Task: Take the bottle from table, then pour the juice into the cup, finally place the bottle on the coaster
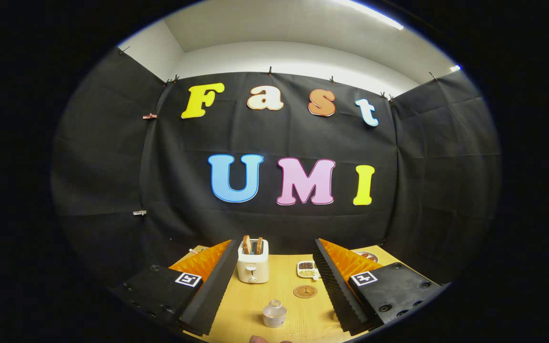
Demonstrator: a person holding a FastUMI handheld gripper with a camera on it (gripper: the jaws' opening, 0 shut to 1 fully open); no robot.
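My gripper [273, 243] is open, its two fingers spread wide above a wooden table [236, 305]. Low between the fingers stands a small clear glass vessel [274, 313] with a narrower neck; I cannot tell whether it is the cup or the bottle. A round brown coaster [305, 291] lies flat just beyond it and slightly to the right, close to the right finger. Nearest me, a rounded brownish thing [257, 339] peeks in, cut off; what it is cannot be told. Nothing touches the fingers.
A cream toaster [253, 264] with toast slices in it stands at the table's far side between the fingertips. To its right sits a small divided dish [307, 269] of grains. A plate [369, 256] shows past the right finger. Black cloth walls the booth.
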